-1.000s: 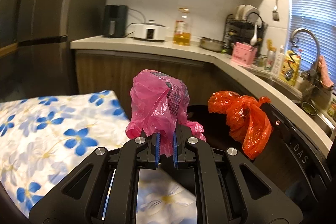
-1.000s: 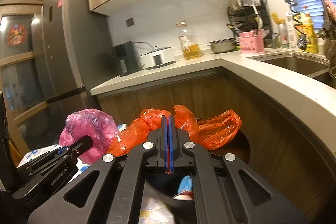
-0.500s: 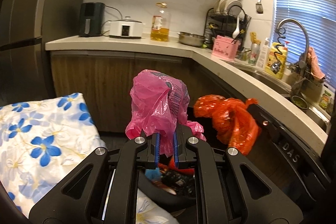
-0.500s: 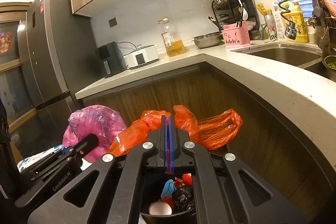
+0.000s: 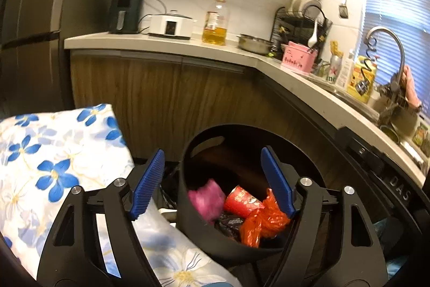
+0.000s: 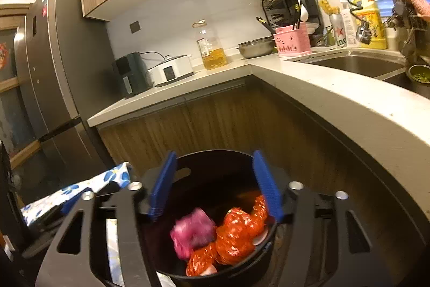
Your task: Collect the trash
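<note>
A black round bin (image 5: 242, 128) stands on the floor below both grippers. My left gripper (image 5: 212, 182) hangs over it, its jaws opening wide with nothing between the blue pads. The pink plastic bag (image 5: 207, 199) is blurred inside the bin beside a red cup (image 5: 242, 202) and the orange plastic bag (image 5: 260, 222). My right gripper (image 6: 215, 186) is also over the bin (image 6: 215, 154), jaws opening and holding nothing. Below it lie the pink bag (image 6: 192, 233) and the orange bag (image 6: 236, 233).
A blue-flowered white cushion (image 5: 53, 166) lies left of the bin. Wooden cabinets (image 5: 161, 98) and an L-shaped countertop (image 6: 322, 93) enclose the corner behind and to the right. A dark appliance front (image 5: 397, 187) is at right, and a grey fridge (image 6: 53, 98) at left.
Both grippers went from shut on their bags to wide open. The pink and orange bags dropped into the bin. Both grippers moved forward and down over it.
</note>
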`<state>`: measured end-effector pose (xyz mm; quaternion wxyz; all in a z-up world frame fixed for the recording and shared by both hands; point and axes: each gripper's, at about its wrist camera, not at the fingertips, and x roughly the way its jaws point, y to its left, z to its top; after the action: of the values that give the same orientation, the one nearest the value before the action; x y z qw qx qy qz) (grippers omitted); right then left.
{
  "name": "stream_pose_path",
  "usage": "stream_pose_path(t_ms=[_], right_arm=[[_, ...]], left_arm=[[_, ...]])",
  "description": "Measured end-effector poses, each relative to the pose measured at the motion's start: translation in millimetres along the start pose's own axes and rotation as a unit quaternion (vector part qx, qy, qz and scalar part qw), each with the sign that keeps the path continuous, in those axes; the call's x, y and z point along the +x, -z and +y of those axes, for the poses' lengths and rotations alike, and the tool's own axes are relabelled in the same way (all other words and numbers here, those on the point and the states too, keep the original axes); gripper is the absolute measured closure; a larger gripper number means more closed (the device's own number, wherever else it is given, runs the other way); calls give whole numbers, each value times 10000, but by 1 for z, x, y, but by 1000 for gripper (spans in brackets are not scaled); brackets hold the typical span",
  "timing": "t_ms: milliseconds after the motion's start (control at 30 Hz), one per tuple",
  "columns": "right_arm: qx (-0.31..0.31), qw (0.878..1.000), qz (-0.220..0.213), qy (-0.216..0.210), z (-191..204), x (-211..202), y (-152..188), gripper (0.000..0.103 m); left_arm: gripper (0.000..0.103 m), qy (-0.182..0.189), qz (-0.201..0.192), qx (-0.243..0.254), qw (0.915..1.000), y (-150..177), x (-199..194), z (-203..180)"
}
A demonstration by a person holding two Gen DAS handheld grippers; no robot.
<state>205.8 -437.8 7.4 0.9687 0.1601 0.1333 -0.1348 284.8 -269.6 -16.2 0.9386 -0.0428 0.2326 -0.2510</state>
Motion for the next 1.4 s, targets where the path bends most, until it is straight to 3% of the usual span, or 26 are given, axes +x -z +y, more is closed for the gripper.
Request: stream_pose_path(t_ms=[133, 300, 467, 767, 1400], right_arm=[[-160, 9998, 31, 63, 12, -13, 4, 17], [-517, 9985, 140, 132, 37, -29, 13, 6], [-866, 9961, 118, 96, 65, -52, 25, 6], [-1129, 9933, 230, -86, 102, -103, 55, 6], [-1202, 9916, 427, -226, 132, -200, 102, 6]], left_arm=[[18, -299, -78, -93, 9995, 3, -20, 11], [13, -938, -143, -130, 9954, 11, -59, 32], [10, -1377, -173, -217, 9901, 23, -100, 50], [6, -1778, -258, -156, 9836, 44, -174, 73], [6, -2013, -232, -210, 9790, 100, -277, 89]])
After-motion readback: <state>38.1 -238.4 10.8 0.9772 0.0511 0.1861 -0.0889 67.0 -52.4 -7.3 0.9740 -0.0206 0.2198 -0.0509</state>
